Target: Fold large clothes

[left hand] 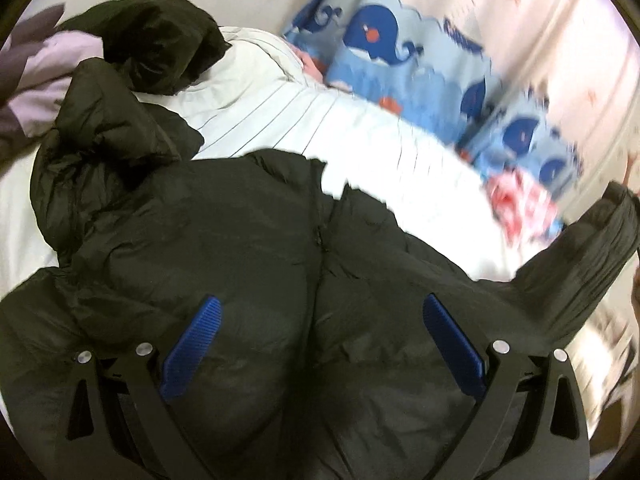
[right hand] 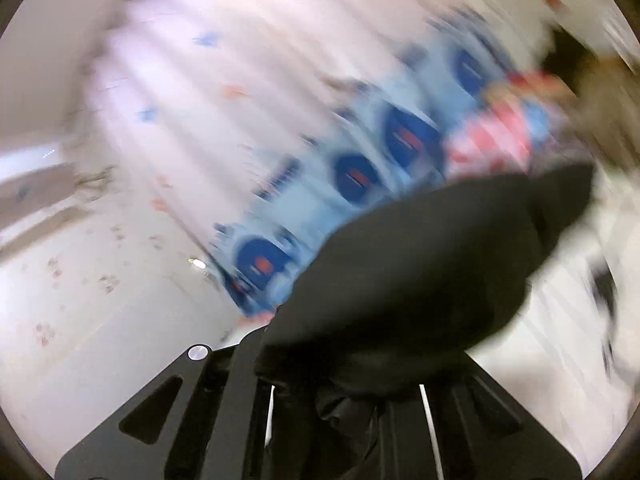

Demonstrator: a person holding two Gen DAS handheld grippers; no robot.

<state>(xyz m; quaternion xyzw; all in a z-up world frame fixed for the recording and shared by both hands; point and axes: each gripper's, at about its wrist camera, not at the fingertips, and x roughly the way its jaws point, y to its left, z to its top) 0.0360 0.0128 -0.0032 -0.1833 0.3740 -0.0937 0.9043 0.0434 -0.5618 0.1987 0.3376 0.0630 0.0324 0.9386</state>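
**Black puffer jacket on bed, one part lifted by right gripper**

Left wrist view: the black puffer jacket (left hand: 248, 248) lies spread over the white striped bedding (left hand: 304, 120), filling the lower half and the left of the frame, with its zipper line running down the centre. The left gripper (left hand: 320, 320) hangs over the jacket body, its blue pads (left hand: 192, 344) well apart and nothing between them. At the right edge of the frame a part of the jacket rises off the bed. Whale-print pillows (left hand: 400, 52) line the wall at upper right.

Right wrist view, heavily blurred: the right gripper (right hand: 348, 392) is closed tight on a bunch of the jacket's black fabric (right hand: 420, 264), which billows across the lower centre and right of the frame. Fingertips are hidden by the cloth.
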